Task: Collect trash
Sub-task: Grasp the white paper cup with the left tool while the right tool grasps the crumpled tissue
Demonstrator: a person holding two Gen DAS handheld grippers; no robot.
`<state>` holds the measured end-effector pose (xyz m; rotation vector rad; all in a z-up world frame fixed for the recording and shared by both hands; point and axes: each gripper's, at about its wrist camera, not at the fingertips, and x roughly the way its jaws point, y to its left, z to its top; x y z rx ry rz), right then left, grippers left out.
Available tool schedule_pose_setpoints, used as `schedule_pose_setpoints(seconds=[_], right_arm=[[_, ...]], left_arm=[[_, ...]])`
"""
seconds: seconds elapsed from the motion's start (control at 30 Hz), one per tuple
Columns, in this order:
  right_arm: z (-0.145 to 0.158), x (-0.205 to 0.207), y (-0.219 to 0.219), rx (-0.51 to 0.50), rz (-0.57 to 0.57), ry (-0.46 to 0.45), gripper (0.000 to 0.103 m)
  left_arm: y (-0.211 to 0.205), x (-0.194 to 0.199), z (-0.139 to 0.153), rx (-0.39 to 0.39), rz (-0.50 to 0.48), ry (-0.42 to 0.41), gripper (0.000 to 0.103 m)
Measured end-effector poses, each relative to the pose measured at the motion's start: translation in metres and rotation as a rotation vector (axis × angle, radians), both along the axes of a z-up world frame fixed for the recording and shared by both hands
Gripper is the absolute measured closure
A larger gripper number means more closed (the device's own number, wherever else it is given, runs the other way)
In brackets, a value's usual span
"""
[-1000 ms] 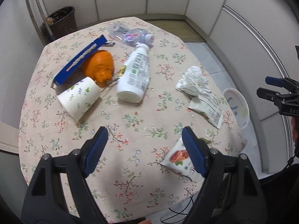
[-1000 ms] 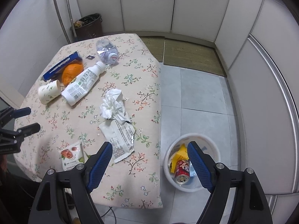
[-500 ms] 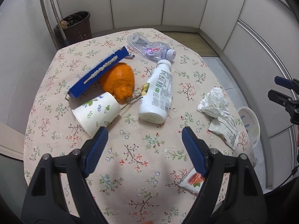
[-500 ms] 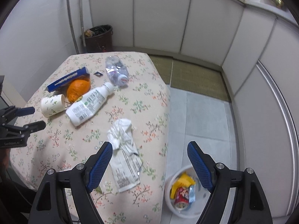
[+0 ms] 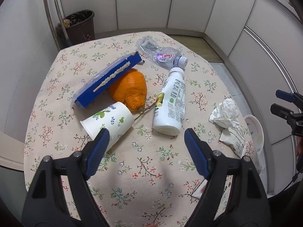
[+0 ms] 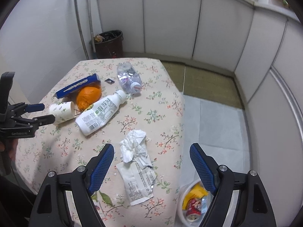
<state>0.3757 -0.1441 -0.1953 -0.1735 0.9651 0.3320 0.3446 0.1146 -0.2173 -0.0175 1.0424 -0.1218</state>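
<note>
Trash lies scattered over the counter (image 5: 144, 170), which wears a cloth printed with small flowers. Counted: one white plastic bottle (image 5: 170, 102) on its side with a printed label, one crushed clear bottle (image 5: 161, 54) with a pale cap just beyond it, one paper cup (image 5: 108, 122) tipped over with leaf prints, one orange peel (image 5: 130, 89) with a pebbled skin, one flat blue box (image 5: 108, 79) leaning across the peel, one crumpled white tissue (image 6: 134, 143), and one flattened white wrapper (image 6: 138, 183) with printed text touching the tissue's near edge. A further small packet (image 5: 198, 189) peeks out at the near edge, mostly hidden.

On the floor beside the counter stands one round white bin (image 6: 181, 213) holding a red can and a yellow wrapper. One dark brown bin (image 6: 108, 43) stands by the far wall, with two poles leaning next to it.

The left tool (image 5: 144, 149) hovers with its ribbed blue pads spread wide, holding nothing, the cup just beyond its left pad. The right tool (image 6: 151, 166) is likewise spread wide and empty, above the tissue and wrapper.
</note>
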Motion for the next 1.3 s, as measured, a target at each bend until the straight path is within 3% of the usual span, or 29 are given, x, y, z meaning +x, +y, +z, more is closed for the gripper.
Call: schedule_pose_setpoints(seconds=[0.13, 0.33, 0.6, 0.67, 0.73, 0.87, 0.93, 1.03, 1.17, 1.2, 1.3], right_arm=[[-0.009, 0.008, 0.001, -0.031, -0.021, 0.045, 0.019], [-0.017, 0.015, 0.001, 0.054, -0.031, 0.109, 0.019], [-0.039, 0.028, 0.021, 0.069, -0.025, 0.192, 0.019], [-0.043, 0.031, 0.024, 0.077, -0.029, 0.203, 0.02], [-0.048, 0.035, 0.025, 0.083, -0.042, 0.212, 0.02], [-0.058, 0.043, 0.021, 0.104, -0.065, 0.236, 0.02], [-0.064, 0.048, 0.019, 0.114, -0.078, 0.253, 0.02], [-0.074, 0.054, 0.017, 0.132, -0.101, 0.283, 0.023], [-0.088, 0.059, 0.021, 0.145, -0.104, 0.319, 0.032], [-0.093, 0.06, 0.023, 0.137, -0.097, 0.325, 0.034], [-0.104, 0.061, 0.03, 0.119, -0.079, 0.344, 0.054]], left_arm=[[0.012, 0.007, -0.01, 0.004, 0.0, 0.029, 0.022], [0.032, 0.017, -0.024, -0.009, 0.016, 0.078, 0.022], [0.052, 0.028, -0.036, -0.018, 0.022, 0.085, 0.022], [0.06, 0.031, -0.045, -0.038, 0.068, 0.126, 0.026], [0.067, 0.032, -0.049, -0.092, 0.097, 0.152, 0.037], [0.074, 0.03, -0.049, -0.181, 0.128, 0.164, 0.052], [0.076, 0.03, -0.052, -0.219, 0.14, 0.175, 0.068], [0.076, 0.031, -0.055, -0.237, 0.153, 0.194, 0.085], [0.071, 0.03, -0.051, -0.232, 0.152, 0.183, 0.091], [0.071, 0.031, -0.048, -0.23, 0.152, 0.177, 0.099], [0.069, 0.028, -0.04, -0.209, 0.147, 0.155, 0.1]])
